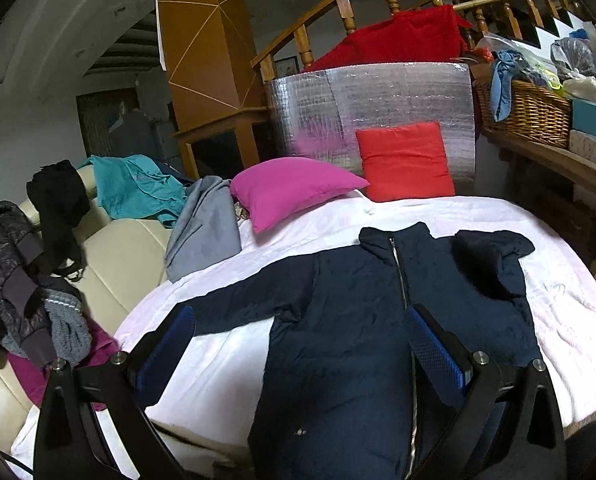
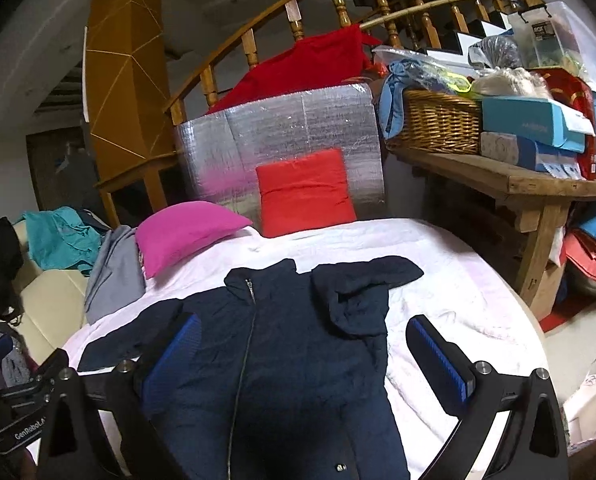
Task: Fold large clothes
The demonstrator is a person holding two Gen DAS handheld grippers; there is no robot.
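Note:
A dark navy zip jacket (image 1: 338, 332) lies front-up on a bed with a pale pink sheet (image 1: 558, 312). Its left sleeve stretches out to the left and its right sleeve is folded in over the chest. My left gripper (image 1: 298, 332) is open and empty, above the jacket's left side. In the right wrist view the same jacket (image 2: 281, 344) lies on the sheet (image 2: 458, 292). My right gripper (image 2: 304, 340) is open and empty above the jacket's lower middle. The other gripper's body (image 2: 13, 400) shows at the left edge.
A magenta pillow (image 1: 289, 188) and a red pillow (image 1: 406, 160) lie at the bed's head against a silver foil panel (image 1: 370, 104). A grey garment (image 1: 205, 228), teal cloth (image 1: 133, 184) and dark clothes (image 1: 13, 280) lie on a cream sofa at left. A wooden bench (image 2: 506, 176) with a wicker basket (image 2: 438, 120) stands at right.

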